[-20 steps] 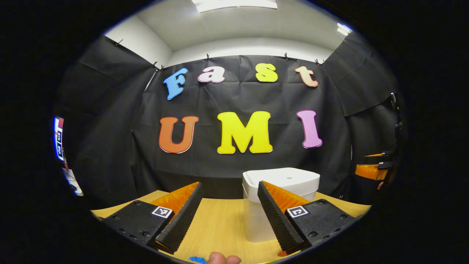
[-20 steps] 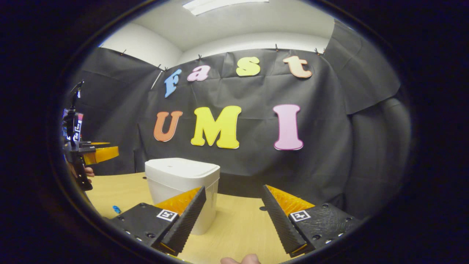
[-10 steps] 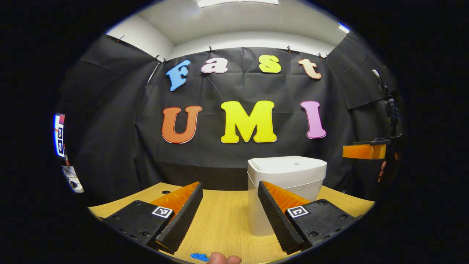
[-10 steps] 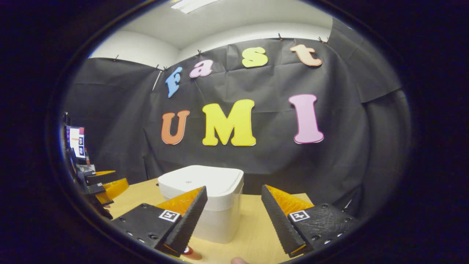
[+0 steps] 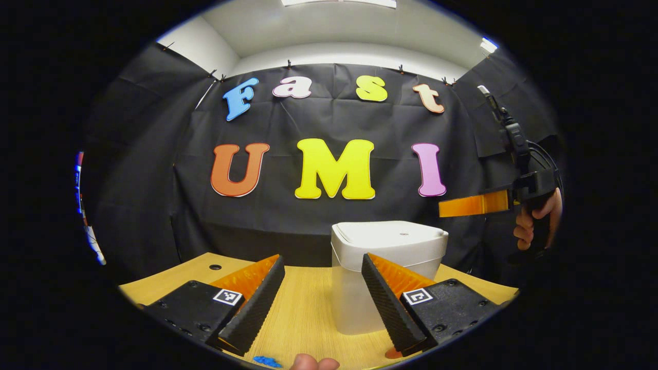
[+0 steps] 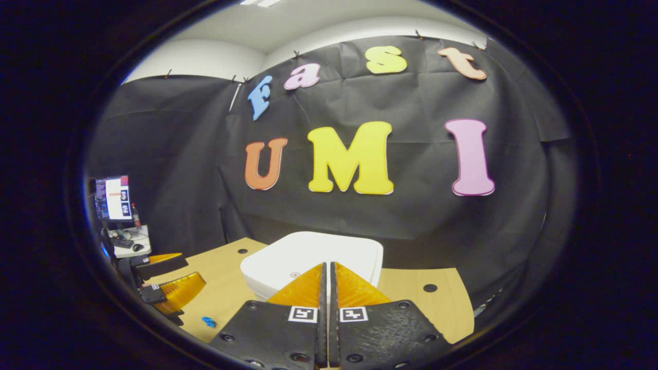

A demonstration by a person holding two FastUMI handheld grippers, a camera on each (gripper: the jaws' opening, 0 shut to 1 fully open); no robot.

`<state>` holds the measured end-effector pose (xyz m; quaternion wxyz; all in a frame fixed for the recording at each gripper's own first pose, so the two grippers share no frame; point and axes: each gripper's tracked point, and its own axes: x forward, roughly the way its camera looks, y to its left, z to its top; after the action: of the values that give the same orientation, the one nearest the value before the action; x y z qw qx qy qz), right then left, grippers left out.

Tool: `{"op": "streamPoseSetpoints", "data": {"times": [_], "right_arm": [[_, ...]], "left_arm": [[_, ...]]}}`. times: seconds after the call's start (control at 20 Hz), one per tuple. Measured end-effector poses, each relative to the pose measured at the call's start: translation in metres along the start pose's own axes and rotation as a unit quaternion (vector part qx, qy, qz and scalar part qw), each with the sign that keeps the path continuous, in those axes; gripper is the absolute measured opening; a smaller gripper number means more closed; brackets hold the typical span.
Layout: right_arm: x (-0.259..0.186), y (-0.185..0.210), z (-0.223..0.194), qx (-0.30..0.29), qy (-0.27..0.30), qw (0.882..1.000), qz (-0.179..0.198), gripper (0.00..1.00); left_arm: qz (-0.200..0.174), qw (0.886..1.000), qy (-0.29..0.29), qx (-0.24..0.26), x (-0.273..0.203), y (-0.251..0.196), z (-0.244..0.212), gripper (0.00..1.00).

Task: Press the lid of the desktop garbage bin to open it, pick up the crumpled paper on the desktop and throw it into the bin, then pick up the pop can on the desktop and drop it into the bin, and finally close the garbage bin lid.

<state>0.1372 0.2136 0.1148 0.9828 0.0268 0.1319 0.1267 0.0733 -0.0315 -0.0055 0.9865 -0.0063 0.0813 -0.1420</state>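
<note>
Bin (image 5: 388, 272) stands upright on the wooden table (image 5: 308, 313), white, with its lid (image 5: 390, 234) flat and closed. In the left gripper view the left gripper (image 5: 323, 300) hangs low over the table with its two fingers well apart and nothing between them; the bin sits just beyond the fingertip on that view's right. Farther off at the right edge of the same view, the right gripper (image 5: 465, 204) is held up by a hand (image 5: 534, 221), higher than the lid and off to its side. In the right gripper view the right gripper (image 6: 326, 277) has its fingers pressed together, tips pointing down toward the lid (image 6: 313, 257) near its front edge (whether the tips touch the lid cannot be told). The left gripper (image 6: 169, 280) shows at that view's left edge, fingers spread. A small blue scrap (image 6: 208, 322) lies on the table between it and the bin (image 6: 313, 262). A dark round hole (image 6: 430, 288) marks the table (image 6: 421, 308) beside the bin.
</note>
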Motion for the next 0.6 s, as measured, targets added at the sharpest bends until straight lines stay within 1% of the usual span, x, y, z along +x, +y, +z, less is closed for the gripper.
{"op": "streamPoseSetpoints", "data": {"times": [0.2,0.4,0.45,0.5,0.6], "right_arm": [[0.027,0.002,-0.022,0.000,0.040,0.999,0.000,0.00],[0.031,0.000,-0.034,0.017,0.073,0.997,0.007,0.01],[0.029,0.000,-0.034,0.019,0.077,0.997,0.002,0.01],[0.028,0.000,-0.031,0.013,0.075,0.997,-0.006,0.01],[0.027,0.001,-0.018,0.005,0.044,0.999,-0.015,0.01]], "left_arm": [[0.010,1.000,-0.010,0.000,-0.011,0.016,0.004,0.97],[0.009,1.000,-0.008,0.000,-0.011,0.022,-0.002,0.97],[0.007,1.000,-0.006,-0.002,-0.012,0.022,-0.004,0.98],[0.003,1.000,-0.006,-0.007,-0.013,0.021,-0.005,0.98],[0.001,1.000,-0.005,-0.008,-0.014,0.019,-0.006,0.98]]}}
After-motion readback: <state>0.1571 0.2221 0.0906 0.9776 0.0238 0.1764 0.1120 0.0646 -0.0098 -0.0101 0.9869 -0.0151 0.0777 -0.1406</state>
